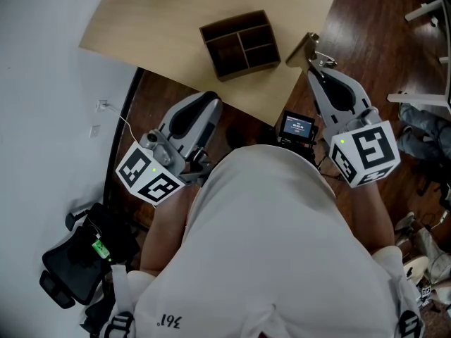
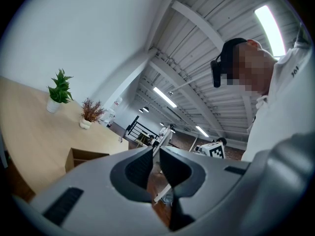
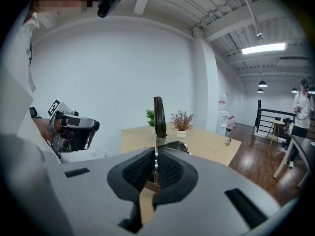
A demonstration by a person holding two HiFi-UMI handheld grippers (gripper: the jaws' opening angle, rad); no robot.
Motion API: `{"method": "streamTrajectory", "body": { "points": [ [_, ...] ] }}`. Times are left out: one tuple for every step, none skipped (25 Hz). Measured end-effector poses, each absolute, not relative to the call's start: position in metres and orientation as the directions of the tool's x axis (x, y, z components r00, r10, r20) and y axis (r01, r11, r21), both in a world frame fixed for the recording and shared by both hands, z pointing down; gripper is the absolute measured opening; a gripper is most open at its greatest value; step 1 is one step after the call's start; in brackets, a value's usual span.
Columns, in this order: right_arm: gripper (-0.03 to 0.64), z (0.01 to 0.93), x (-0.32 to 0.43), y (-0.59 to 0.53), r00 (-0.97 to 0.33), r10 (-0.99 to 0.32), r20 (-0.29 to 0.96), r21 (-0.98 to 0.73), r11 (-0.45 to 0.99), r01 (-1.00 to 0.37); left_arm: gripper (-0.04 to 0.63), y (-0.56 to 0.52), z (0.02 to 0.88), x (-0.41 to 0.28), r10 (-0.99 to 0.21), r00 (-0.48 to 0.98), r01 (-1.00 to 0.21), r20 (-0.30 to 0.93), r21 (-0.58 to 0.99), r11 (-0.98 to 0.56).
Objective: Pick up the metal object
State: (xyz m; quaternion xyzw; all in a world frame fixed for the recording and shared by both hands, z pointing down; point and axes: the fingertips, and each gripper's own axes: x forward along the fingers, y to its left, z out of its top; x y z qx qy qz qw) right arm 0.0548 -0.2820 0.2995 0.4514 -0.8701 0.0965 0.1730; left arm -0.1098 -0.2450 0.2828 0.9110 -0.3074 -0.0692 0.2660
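Thin metal object (image 3: 159, 114), ribbed right tool (image 3: 156, 152)

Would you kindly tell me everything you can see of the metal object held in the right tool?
The metal object is a thin, shiny strip seen edge-on, with a darker upper end and a tan, wood-like part below. It stands upright, clamped between the jaws of the right tool, rising above them. In the head view it sticks out past the tool's tip near the corner of the table. Only the tool visibly touches it.
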Motion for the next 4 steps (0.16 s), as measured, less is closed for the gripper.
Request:
{"method": "streamTrajectory", "body": {
  "points": [
    [0.005, 0.3007, 0.0535, -0.2835, -0.533, -0.752, 0.389, -0.012, 0.574, -0.819, 0.041, -0.2465, 0.2839, -0.1109, -0.596, 0.802, -0.523, 0.038, 0.528, -0.669],
    [0.005, 0.3019, 0.0518, -0.2849, -0.533, -0.751, 0.390, -0.013, 0.574, -0.819, 0.041, -0.2478, 0.2851, -0.1124, -0.596, 0.802, -0.522, 0.038, 0.529, -0.669],
    [0.005, 0.3031, 0.0501, -0.2862, -0.533, -0.750, 0.391, -0.013, 0.574, -0.819, 0.041, -0.2491, 0.2862, -0.1140, -0.596, 0.802, -0.522, 0.039, 0.530, -0.668],
    [0.005, 0.3044, 0.0483, -0.2874, -0.533, -0.750, 0.393, -0.014, 0.574, -0.818, 0.041, -0.2502, 0.2874, -0.1157, -0.595, 0.802, -0.521, 0.039, 0.531, -0.668]
  ]
}}
